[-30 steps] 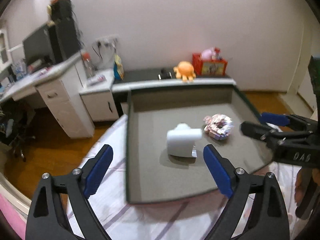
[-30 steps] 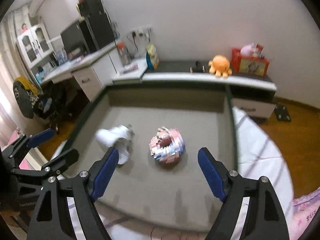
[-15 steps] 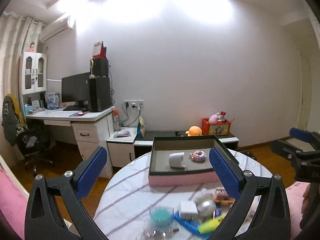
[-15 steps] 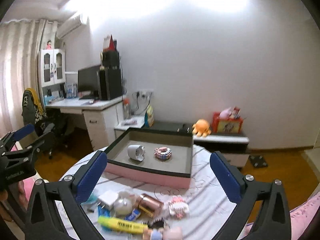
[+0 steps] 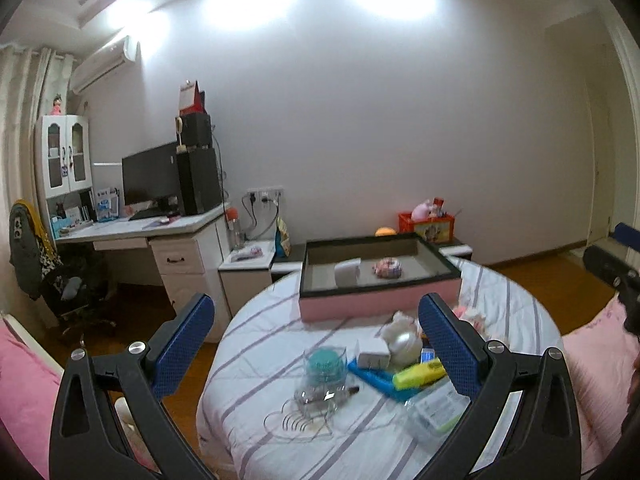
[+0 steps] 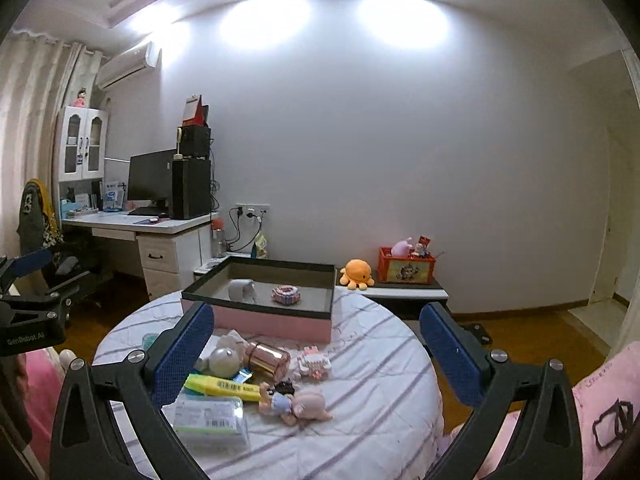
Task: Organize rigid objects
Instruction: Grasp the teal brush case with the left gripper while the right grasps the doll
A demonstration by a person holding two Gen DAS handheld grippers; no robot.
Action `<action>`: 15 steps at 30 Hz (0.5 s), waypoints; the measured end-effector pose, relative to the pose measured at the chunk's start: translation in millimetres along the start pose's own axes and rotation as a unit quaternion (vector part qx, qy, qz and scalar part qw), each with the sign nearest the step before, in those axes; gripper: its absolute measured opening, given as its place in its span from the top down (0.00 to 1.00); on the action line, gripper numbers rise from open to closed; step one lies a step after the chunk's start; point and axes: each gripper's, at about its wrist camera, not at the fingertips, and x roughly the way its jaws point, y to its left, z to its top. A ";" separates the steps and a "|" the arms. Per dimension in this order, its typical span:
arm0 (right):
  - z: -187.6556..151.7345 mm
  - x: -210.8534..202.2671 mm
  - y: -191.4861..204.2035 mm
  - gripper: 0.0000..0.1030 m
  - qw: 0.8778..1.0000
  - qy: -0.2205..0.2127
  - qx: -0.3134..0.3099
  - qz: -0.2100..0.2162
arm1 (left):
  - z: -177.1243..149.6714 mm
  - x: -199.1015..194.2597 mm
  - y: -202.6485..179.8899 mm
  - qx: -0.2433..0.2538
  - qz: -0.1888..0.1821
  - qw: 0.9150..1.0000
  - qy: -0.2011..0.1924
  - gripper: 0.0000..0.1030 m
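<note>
Nearest the lenses, both tools hang back from the round table [image 6: 360, 360] with nothing between their blue pads: the left gripper [image 5: 316, 344] is spread wide, and the right gripper [image 6: 316, 352] is spread just as wide.

Just beyond them the loose items lie crowded on the striped cloth: a clear cup with a teal insert [image 5: 324, 368], a yellow highlighter [image 6: 224, 387], a flat pack with a barcode label [image 6: 208, 420], a small doll lying on its side [image 6: 296, 400], a shiny copper-coloured can [image 6: 269, 360], a round silvery ball [image 6: 223, 360] and a little pink brick model [image 6: 316, 363]. Farther back sits the pink-sided tray [image 6: 272, 322], which already holds a white cup-like piece [image 6: 240, 290] and a patterned ring [image 6: 285, 294] (well apart from each other).

The likely trouble is the crowding. Several pieces touch or overlap, so a wide-open approach could nudge a neighbour, and the can or the ball would probably roll toward the table edge. The clear cup looks light and may tip if a pad clips its rim. The doll may be soft, so sorting it with the rigid things could be a mistake.

Little writing can be read: "GenRobot.AI" shows on the body of the left tool in the right wrist view, and the pack's print is too small to make out.
</note>
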 end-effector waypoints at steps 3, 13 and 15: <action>-9.8 1.5 -7.7 0.00 1.000 0.014 0.006 -0.007 | -9.5 6.3 4.1 0.000 0.003 1.000 0.018 0.00; -79.8 77.4 -14.5 0.00 0.985 0.171 0.009 -0.005 | -52.6 55.7 17.9 -0.004 0.008 0.994 0.111 0.00; -92.2 97.4 -12.7 0.00 0.979 0.201 0.015 0.015 | -58.3 64.5 19.2 -0.002 0.010 0.992 0.125 0.00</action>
